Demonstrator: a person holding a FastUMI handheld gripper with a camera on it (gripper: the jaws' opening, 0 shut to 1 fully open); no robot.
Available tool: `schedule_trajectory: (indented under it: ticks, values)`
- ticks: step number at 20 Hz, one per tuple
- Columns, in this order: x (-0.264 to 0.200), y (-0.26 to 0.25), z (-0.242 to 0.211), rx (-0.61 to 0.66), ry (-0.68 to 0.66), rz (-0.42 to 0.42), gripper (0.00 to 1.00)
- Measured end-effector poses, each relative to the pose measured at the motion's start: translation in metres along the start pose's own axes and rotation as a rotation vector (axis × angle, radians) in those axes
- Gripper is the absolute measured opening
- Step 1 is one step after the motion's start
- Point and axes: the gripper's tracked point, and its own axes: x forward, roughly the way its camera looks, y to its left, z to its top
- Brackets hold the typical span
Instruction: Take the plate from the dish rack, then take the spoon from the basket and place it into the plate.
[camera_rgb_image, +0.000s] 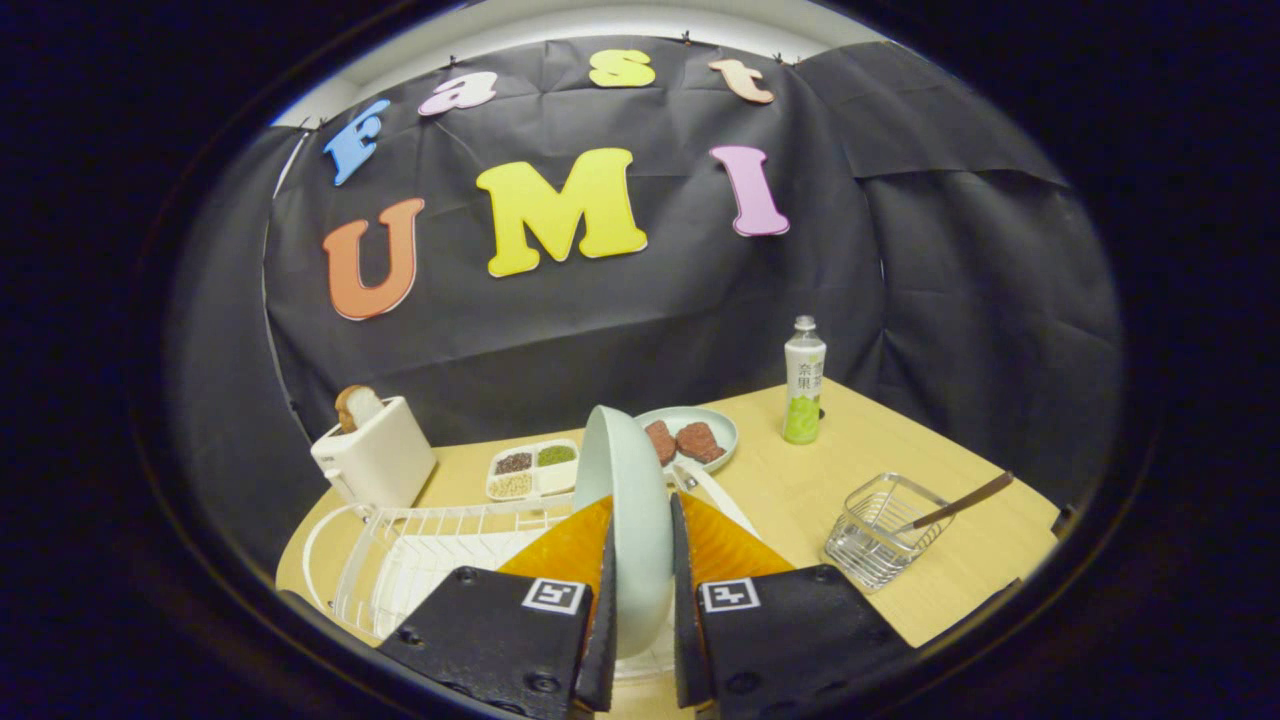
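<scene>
A pale green plate (628, 500) stands on edge between my fingers, over the white dish rack (420, 560). My gripper (640, 540) is shut on the plate, one finger pressing each face. To the right of the fingers a small wire basket (880, 530) sits on the wooden table (960, 570), with the brown handle of the spoon (960, 503) sticking out over its rim. The spoon's bowl is hidden inside the basket.
A white toaster (375, 460) with a slice of bread stands left of the rack. Beyond the plate lie a divided tray of grains (532, 470) and a plate with meat pieces (690, 440). A bottle (803, 385) stands behind the basket.
</scene>
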Motion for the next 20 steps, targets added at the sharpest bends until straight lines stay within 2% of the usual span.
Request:
schedule_trajectory:
  ticks: [7,9,10,13,20]
  values:
    - [-0.009,-0.002,0.017,-0.058,-0.046,-0.086,0.26]
    - [-0.017,-0.011,0.041,-0.116,-0.131,-0.135,0.26]
    - [-0.017,-0.009,0.054,-0.128,-0.157,-0.134,0.25]
    - [-0.033,-0.001,0.06,-0.091,-0.157,-0.06,0.13]
    - [-0.097,-0.014,0.035,0.056,-0.113,0.103,0.11]
